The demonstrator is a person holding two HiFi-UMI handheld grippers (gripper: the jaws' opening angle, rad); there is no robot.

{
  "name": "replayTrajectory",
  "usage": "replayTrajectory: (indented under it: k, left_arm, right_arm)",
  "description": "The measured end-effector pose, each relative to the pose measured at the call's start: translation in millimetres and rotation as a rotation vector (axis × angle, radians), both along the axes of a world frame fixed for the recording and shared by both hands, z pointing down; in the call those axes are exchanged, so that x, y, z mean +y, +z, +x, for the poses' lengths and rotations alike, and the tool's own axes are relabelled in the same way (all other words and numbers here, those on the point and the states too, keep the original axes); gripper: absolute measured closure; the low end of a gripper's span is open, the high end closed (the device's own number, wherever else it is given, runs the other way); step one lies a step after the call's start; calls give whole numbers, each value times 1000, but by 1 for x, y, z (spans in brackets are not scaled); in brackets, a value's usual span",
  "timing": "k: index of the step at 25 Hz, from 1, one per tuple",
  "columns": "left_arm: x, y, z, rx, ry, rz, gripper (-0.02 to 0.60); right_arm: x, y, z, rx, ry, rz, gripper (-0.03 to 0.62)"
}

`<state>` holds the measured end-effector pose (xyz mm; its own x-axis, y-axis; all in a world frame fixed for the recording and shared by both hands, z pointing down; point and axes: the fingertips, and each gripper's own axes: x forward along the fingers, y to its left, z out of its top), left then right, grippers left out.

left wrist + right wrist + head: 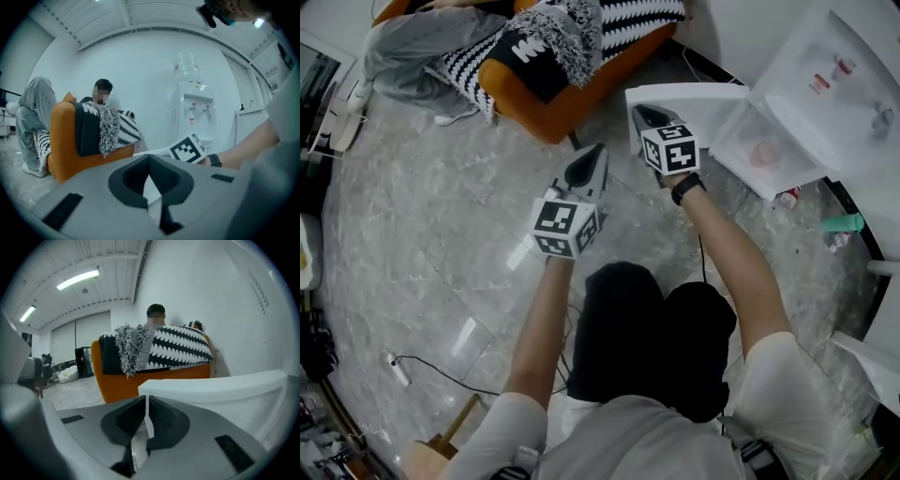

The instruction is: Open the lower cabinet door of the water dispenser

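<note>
**Two grippers, one door swung wide at the water dispenser**

Both grippers point toward the water dispenser (834, 66), whose lower cabinet door (689, 94) stands swung out from the open cabinet (764, 150) over the grey floor (441, 216); in the head view the door's long edge runs sideways, from its hinge at the dispenser to its free end near the orange sofa (581, 103); the right gripper (641, 112) sits at that free end, tips just against the panel, with the door lying ahead of it and off to its right; its jaws are drawn almost together, with only a thin white sliver between them, and whether that is a lip of the door or the panel seen through the gap cannot be told; the left gripper (594, 155), tips pressed together on nothing, hangs well apart from the door on the sofa side; the right hand is plainly the nearer; judged from how the door stands, the opening looks all but done, and any further swing would fall to the right gripper.
</note>
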<state>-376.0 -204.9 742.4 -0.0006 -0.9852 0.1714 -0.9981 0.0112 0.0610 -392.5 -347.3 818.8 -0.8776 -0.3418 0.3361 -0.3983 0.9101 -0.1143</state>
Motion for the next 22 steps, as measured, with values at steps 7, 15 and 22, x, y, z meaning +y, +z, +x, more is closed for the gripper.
replayTrajectory:
  k: [7, 15, 22]
  left_arm:
    - [-12, -13, 2, -28, -2, -6, 572]
    - [-19, -52, 18, 46, -28, -70, 573]
    - [-34, -183, 108, 68, 125, -115, 574]
  right_arm:
    - [-16, -4, -16, 38, -35, 31, 583]
    - [23, -59, 55, 55, -117, 78, 583]
    - [39, -219, 194, 51, 95, 103, 583]
